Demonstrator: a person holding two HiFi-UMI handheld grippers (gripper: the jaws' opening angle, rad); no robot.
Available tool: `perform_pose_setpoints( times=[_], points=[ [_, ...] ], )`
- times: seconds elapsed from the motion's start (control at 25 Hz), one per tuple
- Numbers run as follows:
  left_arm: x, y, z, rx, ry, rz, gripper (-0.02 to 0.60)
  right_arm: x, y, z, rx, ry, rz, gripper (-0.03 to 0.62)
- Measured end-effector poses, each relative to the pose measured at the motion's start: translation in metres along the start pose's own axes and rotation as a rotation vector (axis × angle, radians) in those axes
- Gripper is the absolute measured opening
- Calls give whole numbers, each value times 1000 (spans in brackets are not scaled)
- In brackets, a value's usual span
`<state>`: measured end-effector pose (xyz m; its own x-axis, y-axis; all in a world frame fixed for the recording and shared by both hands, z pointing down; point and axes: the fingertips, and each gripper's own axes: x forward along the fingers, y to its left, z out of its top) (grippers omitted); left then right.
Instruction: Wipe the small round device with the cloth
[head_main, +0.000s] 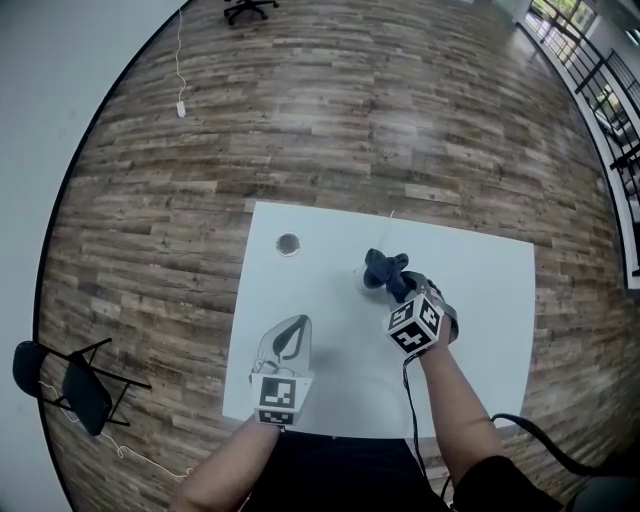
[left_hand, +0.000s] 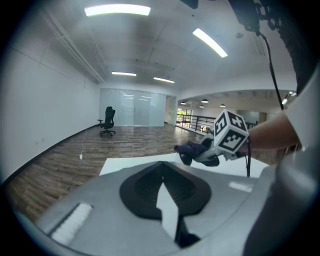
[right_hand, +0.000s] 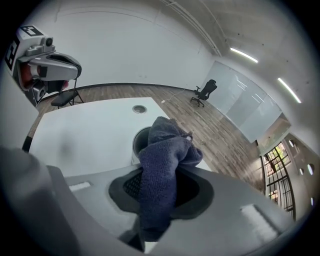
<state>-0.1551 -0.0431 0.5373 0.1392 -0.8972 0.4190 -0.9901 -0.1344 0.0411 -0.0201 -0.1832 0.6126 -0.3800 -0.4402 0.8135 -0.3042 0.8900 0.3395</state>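
My right gripper (head_main: 398, 288) is shut on a dark blue cloth (head_main: 385, 268), which bunches up out of its jaws (right_hand: 161, 176). The cloth (right_hand: 164, 150) hangs over a small round white device (right_hand: 138, 143) standing on the white table (head_main: 480, 300). In the head view the device (head_main: 364, 281) shows only as a pale edge left of the cloth. My left gripper (head_main: 297, 323) rests near the table's front edge, left of the device; its jaws (left_hand: 162, 169) meet at the tips with nothing between them. In the left gripper view the cloth (left_hand: 192, 148) shows ahead.
A small flat round disc (head_main: 288, 244) lies on the table, back left of the device, and shows in the right gripper view too (right_hand: 139, 108). A black folding chair (head_main: 75, 385) stands on the wood floor at left. A white cable (head_main: 181, 105) lies on the floor beyond.
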Motion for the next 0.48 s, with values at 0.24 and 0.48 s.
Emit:
perform_pose_setpoints(
  times=[0.24, 0.48],
  points=[
    [0, 1, -3, -2, 9, 14, 8, 16, 14, -32, 5, 105, 98, 91],
    [0, 3, 8, 11, -10, 23, 8, -11, -19, -12, 10, -4, -58, 91]
  ],
)
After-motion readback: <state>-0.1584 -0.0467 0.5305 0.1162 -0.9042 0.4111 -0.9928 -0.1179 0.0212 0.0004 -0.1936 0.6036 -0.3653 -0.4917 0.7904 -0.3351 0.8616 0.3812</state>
